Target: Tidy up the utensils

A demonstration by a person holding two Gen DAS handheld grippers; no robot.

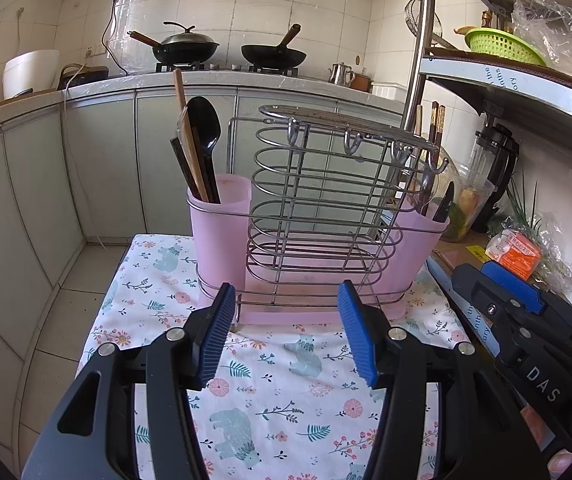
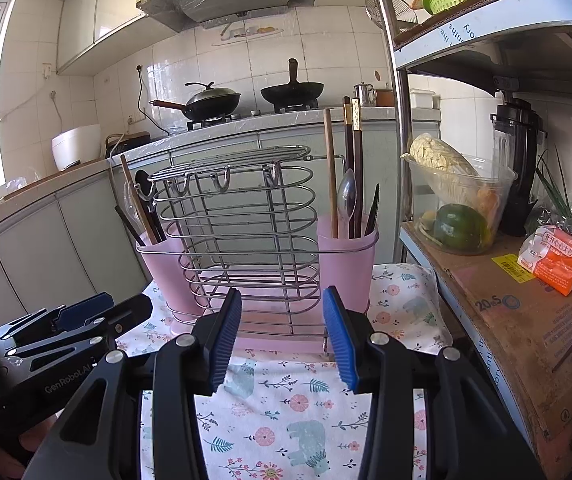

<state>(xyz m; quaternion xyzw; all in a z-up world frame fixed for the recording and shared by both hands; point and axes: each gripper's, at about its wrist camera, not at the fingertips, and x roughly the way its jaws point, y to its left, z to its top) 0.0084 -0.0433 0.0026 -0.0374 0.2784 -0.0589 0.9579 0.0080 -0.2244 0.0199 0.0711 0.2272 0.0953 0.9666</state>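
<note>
A wire utensil rack (image 1: 318,208) with two pink cups stands on a floral cloth (image 1: 269,408). The left cup (image 1: 221,216) holds a black spoon (image 1: 205,128), chopsticks and a clear spoon. The right cup (image 1: 426,248) holds chopsticks, a spoon and a black utensil. My left gripper (image 1: 286,340) is open and empty just in front of the rack. My right gripper (image 2: 281,340) is open and empty, also in front of the rack (image 2: 241,232). The right cup (image 2: 346,256) and left cup (image 2: 165,272) show in the right wrist view. Each gripper shows in the other's view, the right (image 1: 526,320) and the left (image 2: 65,332).
A metal shelf (image 2: 506,320) lined with cardboard stands to the right, with a clear tub of vegetables (image 2: 458,208), a blender (image 2: 518,168) and an orange packet (image 2: 554,260). A counter with two woks (image 1: 229,48) runs along the back. A tiled floor (image 1: 45,320) lies to the left.
</note>
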